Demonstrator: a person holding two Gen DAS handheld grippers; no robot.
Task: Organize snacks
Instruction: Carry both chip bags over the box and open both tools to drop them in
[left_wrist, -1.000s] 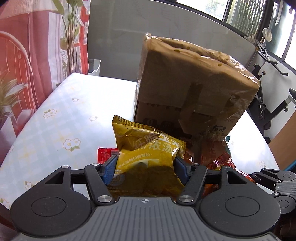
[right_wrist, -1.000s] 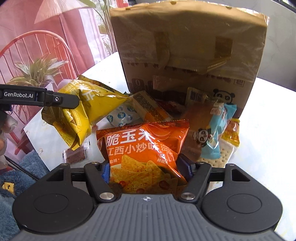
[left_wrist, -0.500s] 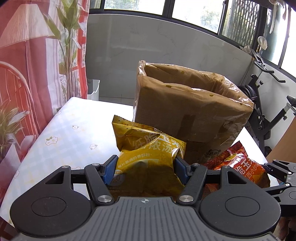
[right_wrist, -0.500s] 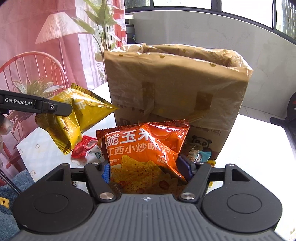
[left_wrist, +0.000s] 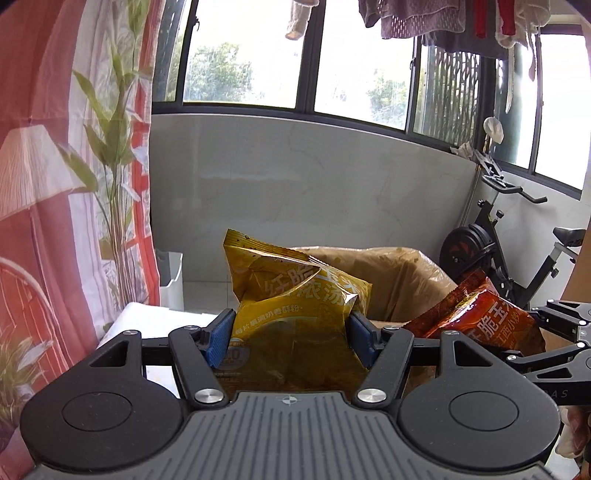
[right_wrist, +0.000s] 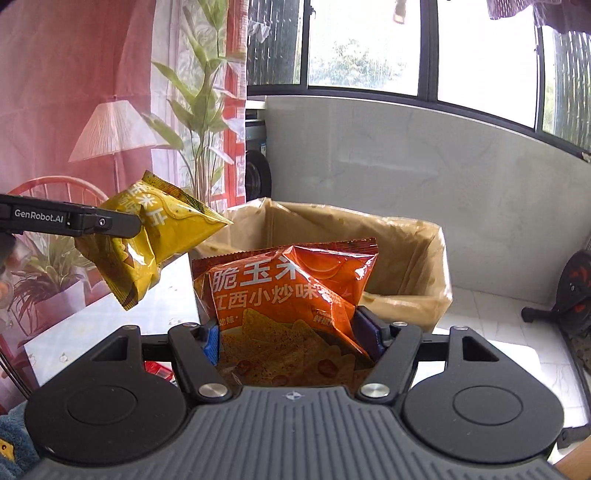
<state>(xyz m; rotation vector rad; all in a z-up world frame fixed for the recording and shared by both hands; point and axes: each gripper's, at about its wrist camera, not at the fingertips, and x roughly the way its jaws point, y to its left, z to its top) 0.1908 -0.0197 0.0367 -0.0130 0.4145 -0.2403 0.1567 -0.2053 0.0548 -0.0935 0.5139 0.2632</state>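
My left gripper (left_wrist: 290, 338) is shut on a yellow chip bag (left_wrist: 295, 310) and holds it high, just in front of the open top of a brown cardboard box (left_wrist: 406, 280). My right gripper (right_wrist: 291, 338) is shut on an orange corn-chip bag (right_wrist: 291, 295), also raised level with the box rim (right_wrist: 332, 218). In the right wrist view the left gripper (right_wrist: 122, 225) and the yellow bag (right_wrist: 155, 236) hang to the left of the box. In the left wrist view the orange bag (left_wrist: 487, 317) sits at the right, held by the right gripper (left_wrist: 546, 332).
The box stands on a white floral table (right_wrist: 110, 332). A red snack packet (right_wrist: 159, 369) lies on the table below my right gripper. A red curtain and plant (left_wrist: 110, 166) are at the left, an exercise bike (left_wrist: 517, 258) at the right.
Both grippers rose with their bags from table level to the height of the box's open top. The pile of snacks on the table dropped out of sight.
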